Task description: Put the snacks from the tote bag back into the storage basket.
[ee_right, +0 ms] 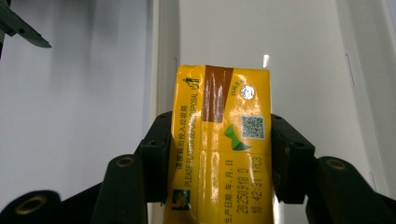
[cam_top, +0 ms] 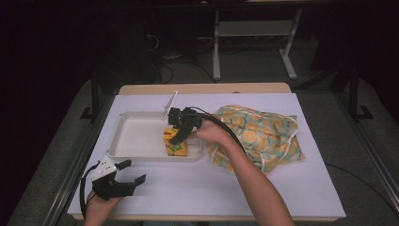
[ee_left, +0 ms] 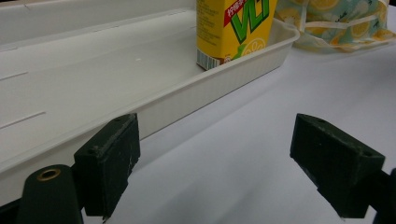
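My left gripper (cam_top: 129,173) sits at about seven o'clock on the white sheet-covered table (cam_top: 202,188), jaws spread wide with nothing between them, and my left hand (cam_top: 99,207) is cut off by the bottom edge of the high view. In the left gripper view its two black jaws stand apart over bare white surface, just beside the near wall of the shallow white plastic tray (ee_left: 224,79). The tray (cam_top: 136,136) lies left of the table's centre, and a thin white flap (cam_top: 170,104) stands tilted at its far right corner; I cannot tell what that flap is.

In the tray's near right corner, at about five o'clock within it, stands the yellow cardboard drink carton with green lettering (cam_top: 175,143). My right gripper (cam_top: 179,136) is clamped on it from above, and the gripper hides the carton's top in the high view. In the right gripper view the jaws press both sides of the carton (ee_right: 222,140), whose lower part runs off the frame; its small print is hard to read.

At three o'clock lies a crumpled cloth bag printed with orange slices on pale green (cam_top: 263,136), partly hidden behind my right forearm (cam_top: 254,183).
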Demonstrator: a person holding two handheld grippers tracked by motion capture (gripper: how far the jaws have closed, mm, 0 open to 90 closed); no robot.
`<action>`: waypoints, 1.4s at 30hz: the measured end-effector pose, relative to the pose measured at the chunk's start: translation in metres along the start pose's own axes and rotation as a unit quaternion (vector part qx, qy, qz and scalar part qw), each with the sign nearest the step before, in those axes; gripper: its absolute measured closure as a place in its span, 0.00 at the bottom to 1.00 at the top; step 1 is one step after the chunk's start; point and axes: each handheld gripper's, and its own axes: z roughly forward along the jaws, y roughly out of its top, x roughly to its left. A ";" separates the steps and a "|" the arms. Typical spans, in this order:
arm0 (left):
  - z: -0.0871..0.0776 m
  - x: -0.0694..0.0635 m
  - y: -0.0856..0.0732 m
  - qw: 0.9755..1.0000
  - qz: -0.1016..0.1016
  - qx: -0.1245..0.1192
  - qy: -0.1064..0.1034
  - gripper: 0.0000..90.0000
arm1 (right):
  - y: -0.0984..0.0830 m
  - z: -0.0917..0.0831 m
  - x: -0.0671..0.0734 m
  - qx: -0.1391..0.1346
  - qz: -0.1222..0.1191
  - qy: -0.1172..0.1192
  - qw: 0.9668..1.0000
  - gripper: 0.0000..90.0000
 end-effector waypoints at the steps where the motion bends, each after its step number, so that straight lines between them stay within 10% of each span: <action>1: 0.000 0.000 0.000 1.000 0.000 0.000 0.000 0.18 | 0.000 0.000 0.000 0.000 -0.003 -0.001 1.000 0.54; 42: 0.001 -0.001 0.000 1.000 0.000 0.000 -0.001 0.18 | 0.001 -0.001 0.009 0.011 0.000 0.006 1.000 0.52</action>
